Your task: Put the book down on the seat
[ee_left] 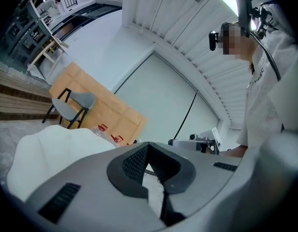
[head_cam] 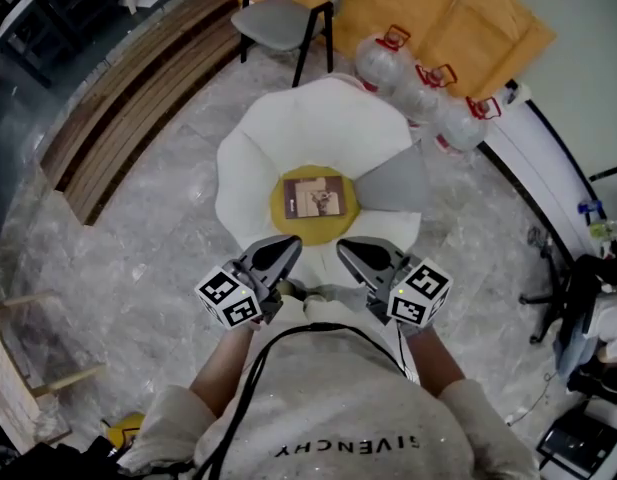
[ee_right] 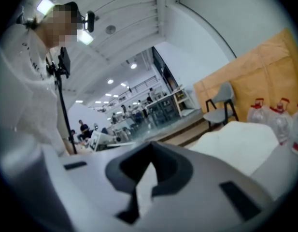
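A brown book [head_cam: 318, 199] lies flat on the yellow centre [head_cam: 286, 216] of a white flower-shaped seat [head_cam: 288, 128]. Both grippers hang side by side close to the person's chest, short of the seat's near edge and apart from the book. My left gripper [head_cam: 278, 251] has its jaws together with nothing in them, and my right gripper [head_cam: 360, 253] is likewise shut and empty. In the left gripper view the gripper [ee_left: 151, 168] looks past the white seat [ee_left: 52, 149]. The right gripper [ee_right: 146, 170] points level, with the seat [ee_right: 240, 141] to its right.
One seat petal is grey [head_cam: 393, 183]. Behind the seat stand a grey chair [head_cam: 283, 18], three water jugs [head_cam: 423, 88] and brown cardboard [head_cam: 438, 8]. Wooden steps [head_cam: 138, 98] run along the left. Office gear and a chair base [head_cam: 578, 288] crowd the right.
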The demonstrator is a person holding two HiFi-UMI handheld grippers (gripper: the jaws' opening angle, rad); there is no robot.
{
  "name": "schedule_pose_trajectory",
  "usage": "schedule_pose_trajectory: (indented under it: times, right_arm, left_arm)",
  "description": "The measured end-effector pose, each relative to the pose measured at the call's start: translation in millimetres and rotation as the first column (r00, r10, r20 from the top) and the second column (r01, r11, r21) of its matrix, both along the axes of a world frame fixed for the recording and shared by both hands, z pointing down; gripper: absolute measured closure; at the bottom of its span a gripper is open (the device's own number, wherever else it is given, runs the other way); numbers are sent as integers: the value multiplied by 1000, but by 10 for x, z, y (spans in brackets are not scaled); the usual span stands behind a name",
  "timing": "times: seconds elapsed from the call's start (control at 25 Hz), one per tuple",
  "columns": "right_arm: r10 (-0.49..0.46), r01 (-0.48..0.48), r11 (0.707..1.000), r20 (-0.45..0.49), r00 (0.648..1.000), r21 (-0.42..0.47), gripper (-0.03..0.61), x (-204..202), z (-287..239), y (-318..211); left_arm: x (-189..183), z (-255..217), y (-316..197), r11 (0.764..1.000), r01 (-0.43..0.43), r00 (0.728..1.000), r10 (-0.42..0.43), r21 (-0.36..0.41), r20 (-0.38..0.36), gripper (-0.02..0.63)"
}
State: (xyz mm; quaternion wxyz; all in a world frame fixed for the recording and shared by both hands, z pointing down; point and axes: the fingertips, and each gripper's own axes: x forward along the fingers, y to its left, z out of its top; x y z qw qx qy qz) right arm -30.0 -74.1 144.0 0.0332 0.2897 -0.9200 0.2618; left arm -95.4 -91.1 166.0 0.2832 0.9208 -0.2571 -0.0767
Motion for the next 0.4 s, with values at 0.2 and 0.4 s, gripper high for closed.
schedule_pose_trajectory:
  times: [0.2, 0.4]
  right_arm:
    - [-16, 16, 1000, 13, 1000, 26, 563, -80, -168, 102]
    - [-51, 50, 997, 24, 998, 52, 563, -219, -266, 249]
  left_arm:
    - [-77, -109, 90, 1000, -19, 1000, 19, 24, -12, 589]
    - [-140, -223, 169, 998, -30, 999, 32, 47, -33, 589]
